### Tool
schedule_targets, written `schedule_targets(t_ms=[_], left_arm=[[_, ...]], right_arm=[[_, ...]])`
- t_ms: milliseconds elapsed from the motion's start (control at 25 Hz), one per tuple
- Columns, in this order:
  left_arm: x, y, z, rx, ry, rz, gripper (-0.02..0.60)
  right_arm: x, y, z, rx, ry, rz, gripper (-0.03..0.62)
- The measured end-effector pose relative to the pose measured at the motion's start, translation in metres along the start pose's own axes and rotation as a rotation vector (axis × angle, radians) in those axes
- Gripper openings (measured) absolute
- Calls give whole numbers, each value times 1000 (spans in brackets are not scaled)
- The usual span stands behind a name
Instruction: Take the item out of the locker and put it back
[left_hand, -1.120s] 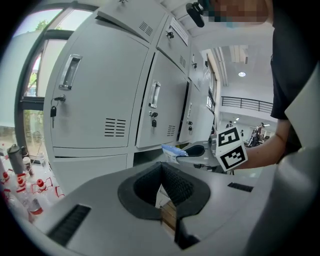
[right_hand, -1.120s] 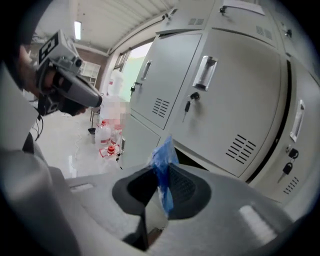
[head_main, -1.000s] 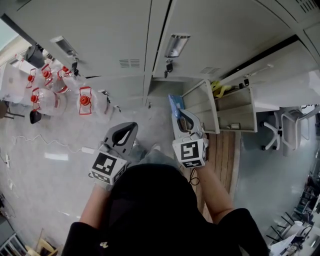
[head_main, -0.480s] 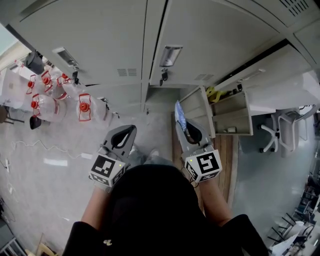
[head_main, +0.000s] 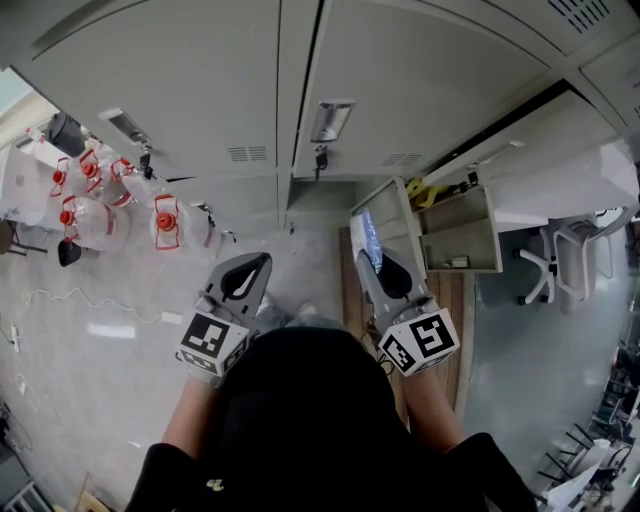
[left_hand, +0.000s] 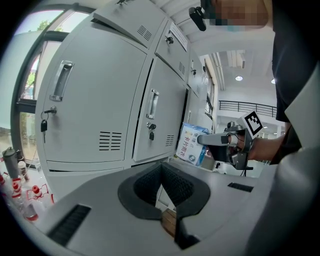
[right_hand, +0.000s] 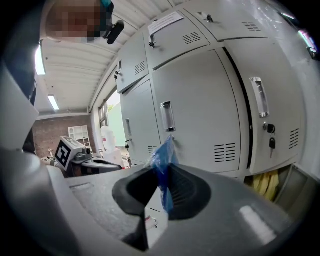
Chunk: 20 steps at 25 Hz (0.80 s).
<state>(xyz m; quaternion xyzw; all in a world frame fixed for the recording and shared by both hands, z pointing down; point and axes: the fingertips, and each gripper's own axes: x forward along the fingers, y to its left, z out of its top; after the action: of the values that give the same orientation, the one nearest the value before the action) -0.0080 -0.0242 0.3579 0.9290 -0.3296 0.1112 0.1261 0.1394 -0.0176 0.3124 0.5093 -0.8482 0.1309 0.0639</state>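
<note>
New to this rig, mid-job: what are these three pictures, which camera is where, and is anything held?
No robot here: a person holds a two-finger gripper in each hand. The head view looks steeply down from the person's head at grey lockers, with the left gripper at left and the right gripper at right. The other two views ride on the grippers and look along their fingers. The right gripper's fingers are closed on a thin blue packet, held in front of the closed doors. The left gripper's fingers are closed on nothing. One low locker stands open with something yellow inside. On the floor at left stand water jugs with red handles.
</note>
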Motion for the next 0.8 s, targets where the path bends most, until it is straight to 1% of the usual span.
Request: schedule_targets(t_ms=[280, 560, 800], left_arm=[[3, 5, 4, 4, -3, 8, 6], [2, 8, 2, 2, 5, 20, 6], [-4, 11, -3, -8, 15, 43, 6]], right_arm=[[3, -5, 4, 17, -12, 4, 43], [9, -10, -3, 15, 7, 9, 42], [18, -15, -19, -35, 46, -2, 43]])
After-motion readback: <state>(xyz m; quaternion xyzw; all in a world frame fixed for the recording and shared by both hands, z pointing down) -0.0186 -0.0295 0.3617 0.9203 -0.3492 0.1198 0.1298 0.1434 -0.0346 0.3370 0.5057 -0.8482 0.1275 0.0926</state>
